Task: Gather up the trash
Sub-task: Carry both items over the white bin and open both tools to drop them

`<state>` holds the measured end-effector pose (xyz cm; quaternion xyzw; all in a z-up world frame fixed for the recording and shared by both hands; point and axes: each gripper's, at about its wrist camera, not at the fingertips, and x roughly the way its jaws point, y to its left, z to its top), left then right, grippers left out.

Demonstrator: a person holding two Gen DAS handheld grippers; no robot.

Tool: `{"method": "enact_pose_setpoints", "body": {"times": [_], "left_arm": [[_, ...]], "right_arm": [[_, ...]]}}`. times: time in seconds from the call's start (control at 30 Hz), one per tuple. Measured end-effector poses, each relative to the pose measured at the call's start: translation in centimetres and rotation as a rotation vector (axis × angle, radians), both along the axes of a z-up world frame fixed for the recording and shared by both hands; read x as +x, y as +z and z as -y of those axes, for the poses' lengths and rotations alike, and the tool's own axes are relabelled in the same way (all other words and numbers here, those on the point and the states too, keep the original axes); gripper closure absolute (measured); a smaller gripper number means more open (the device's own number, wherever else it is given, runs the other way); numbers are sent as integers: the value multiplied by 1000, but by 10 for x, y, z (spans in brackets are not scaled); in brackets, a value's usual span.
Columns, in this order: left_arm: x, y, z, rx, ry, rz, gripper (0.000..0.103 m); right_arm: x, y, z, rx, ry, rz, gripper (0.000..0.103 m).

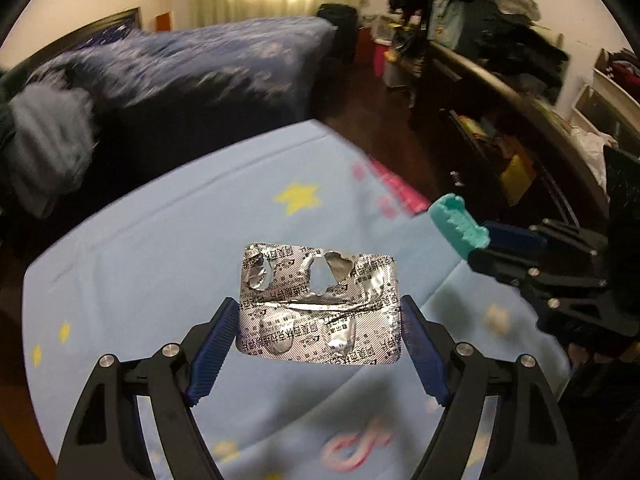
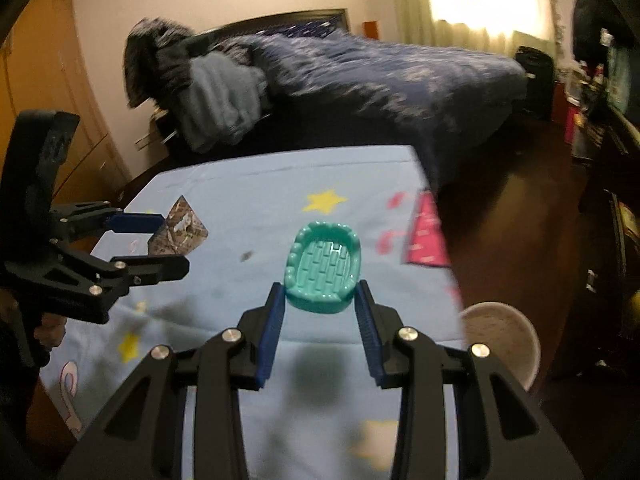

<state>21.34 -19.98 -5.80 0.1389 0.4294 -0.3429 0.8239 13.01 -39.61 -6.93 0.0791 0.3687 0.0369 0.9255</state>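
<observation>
Left wrist: bedroom, surface (image 1: 160,240) under a star-print blue cloth. My left gripper (image 1: 318,332) clamps an emptied foil blister pack (image 1: 318,304), lifted clear.
Right wrist: same surface; my right gripper (image 2: 320,304) clamps a teal plastic tray (image 2: 322,266).

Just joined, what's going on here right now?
A person is collecting trash with two handheld grippers. The left gripper holds an emptied foil blister pack, and the right gripper holds a small teal tray. Both are raised above the light blue star-print tablecloth.
</observation>
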Motion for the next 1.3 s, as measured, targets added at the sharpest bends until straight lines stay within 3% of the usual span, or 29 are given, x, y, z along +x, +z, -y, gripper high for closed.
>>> {"method": "enact_pose_setpoints", "body": {"times": [0.17,0.33,0.67,1.0,1.3], "left_arm": [[4,11,70,-29,-82,-2,23],[9,5,141,-25,-156,-33,23],[13,-48,258,72,-236,-124,23],[20,-110,323,173,-216,-227,23],[26,-149,360,275,-175,-297,23]], "right_arm": [[-9,-5,63,12,-120,7,66],[-18,-27,121,48,-232,-13,66],[-35,-118,204,149,-407,-125,66],[-34,-200,242,260,-498,-212,66],[-30,-243,263,335,-528,-243,66]]}}
